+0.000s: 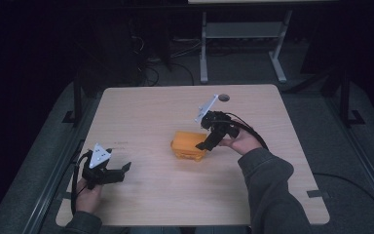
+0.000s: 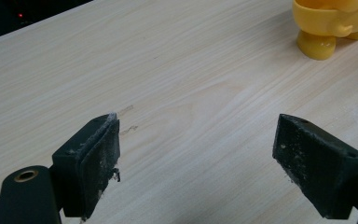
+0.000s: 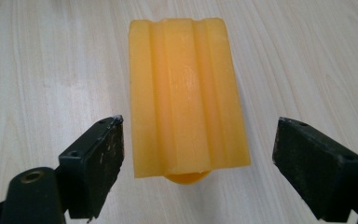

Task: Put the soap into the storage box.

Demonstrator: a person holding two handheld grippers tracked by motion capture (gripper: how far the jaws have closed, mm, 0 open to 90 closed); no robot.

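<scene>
While the right gripper (image 1: 205, 145) hangs over a yellow-orange plastic toy (image 1: 189, 145) near the middle of the wooden table (image 1: 141, 112), its 2 jaws stand wide apart on either side of the toy's ridged top, gripping nothing. Seen from the right gripper view, the toy (image 3: 186, 93) lies between the pads with a gap on each side, its glossy back moulded in long ribs and a rounded foot peeping out below. Off at the table's near-left edge, the left gripper (image 1: 119, 171) hovers over bare wood, jaws likewise spread and empty; its own view catches the toy's stubby leg (image 2: 316, 45) in the far corner. Judging by the thin, shiny shell, the toy is probably hollow, light and stiff, and likely slick under rubber pads. A squeeze across the 2 long flat sides, low and near the middle, looks the safest hold.
</scene>
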